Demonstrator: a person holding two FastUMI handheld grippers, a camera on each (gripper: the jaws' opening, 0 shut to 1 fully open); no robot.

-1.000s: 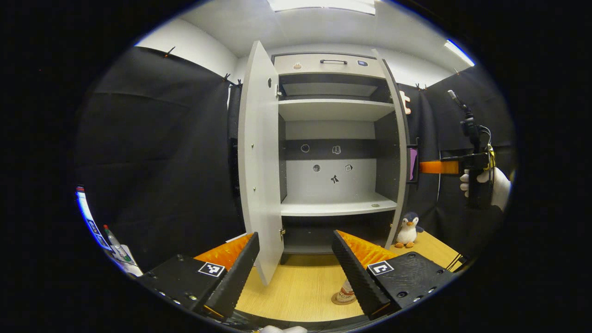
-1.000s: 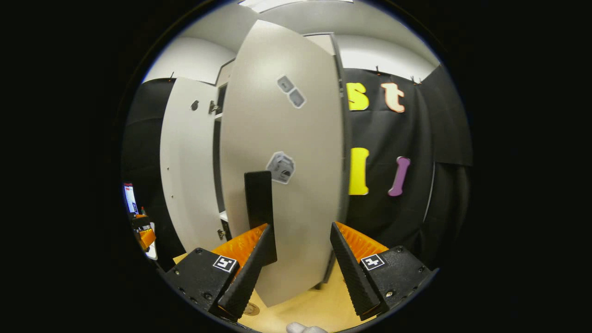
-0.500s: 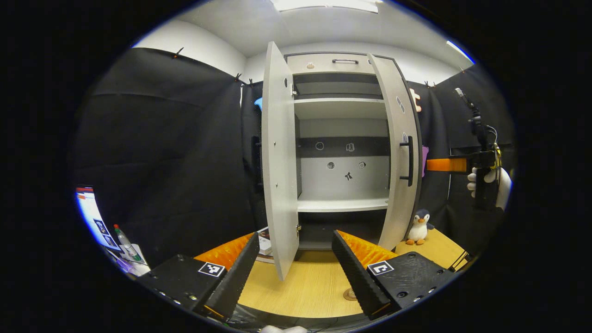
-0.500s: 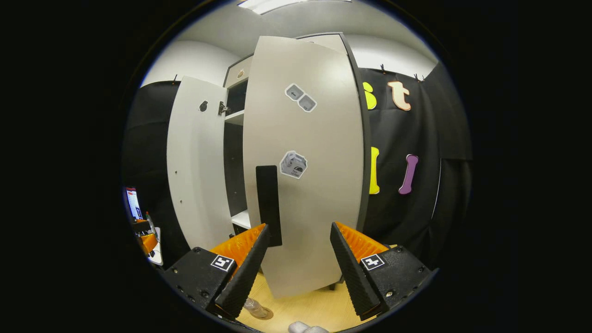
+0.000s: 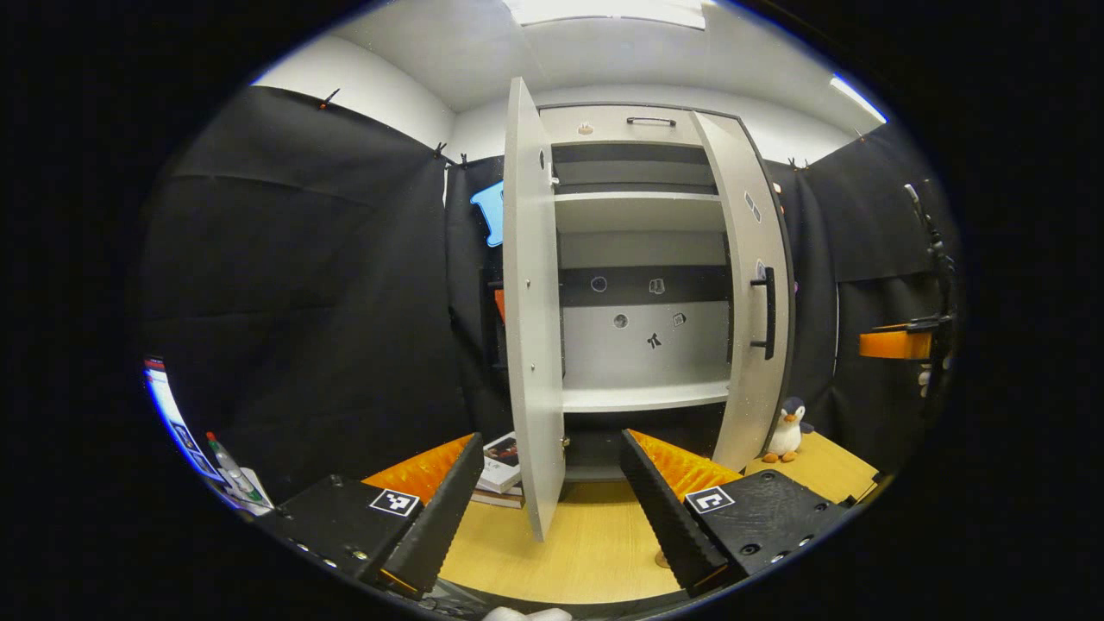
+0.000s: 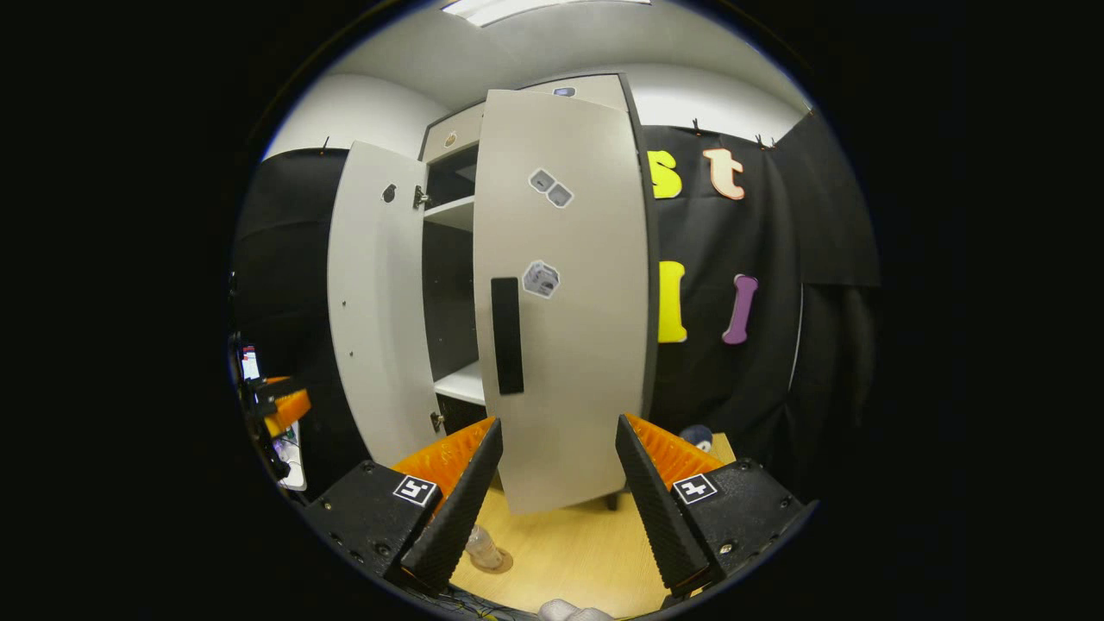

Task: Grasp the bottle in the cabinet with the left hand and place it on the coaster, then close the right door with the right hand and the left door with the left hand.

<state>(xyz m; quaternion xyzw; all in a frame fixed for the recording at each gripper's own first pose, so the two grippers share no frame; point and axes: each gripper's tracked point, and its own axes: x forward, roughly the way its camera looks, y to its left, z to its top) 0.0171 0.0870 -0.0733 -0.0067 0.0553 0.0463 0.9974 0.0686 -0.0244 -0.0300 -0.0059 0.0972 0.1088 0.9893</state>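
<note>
Two grippers sit in your hands, and both have their fingers spread wide with nothing between them. Your left gripper hangs over the wooden table, facing the cabinet, with the edge of the left door coming down right between its fingers. That door stands wide open, edge-on to you. Your right gripper points at the outer face of the right door, which is swung most of the way in but stands ajar, a dark gap showing between the two doors. Its fingers are near the door's lower edge; you cannot tell from here whether they touch it. The black handle runs upright along that door's left side.

The bottle stands upright on the coaster on the table, just beside your right gripper's left finger. A toy penguin sits on the table by the cabinet's right corner, and some books lie low behind the left door.
</note>
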